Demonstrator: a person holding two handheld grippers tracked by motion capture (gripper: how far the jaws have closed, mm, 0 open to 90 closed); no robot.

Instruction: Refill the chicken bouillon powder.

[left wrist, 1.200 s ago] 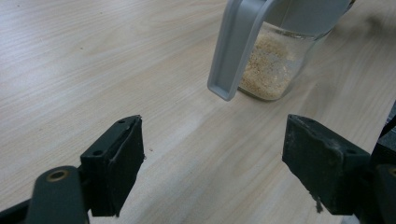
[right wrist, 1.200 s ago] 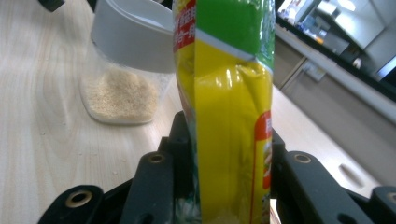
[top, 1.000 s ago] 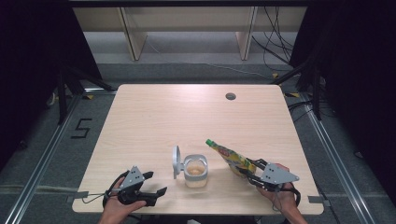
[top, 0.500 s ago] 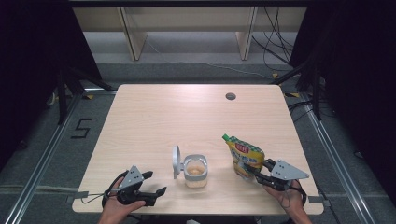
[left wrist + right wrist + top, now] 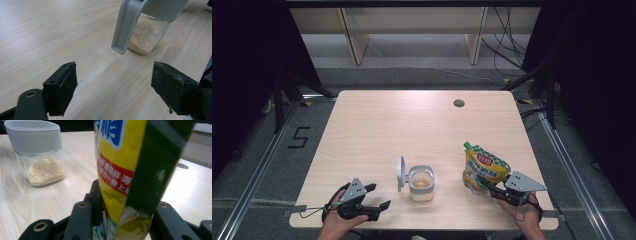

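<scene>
The jar (image 5: pixel 421 183) stands near the table's (image 5: pixel 412 130) near edge. The pouch (image 5: pixel 484 169) stands just to its right.

You have one yellow pouch (image 5: pixel 484 169) and one clear jar (image 5: pixel 421 183) of pale grains, its single grey lid (image 5: pixel 400 173) flipped open. You hold two grippers, one per hand: left (image 5: pixel 374 197), right (image 5: pixel 490 189). One table (image 5: pixel 412 125) carries it all.

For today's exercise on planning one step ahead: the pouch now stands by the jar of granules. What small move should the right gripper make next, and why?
Probably open the right gripper a little more and draw it back. The pouch stands upright on the table, apart from the open jar, its base between the jaws. The jar already holds granules, and the left gripper rests open.
</scene>
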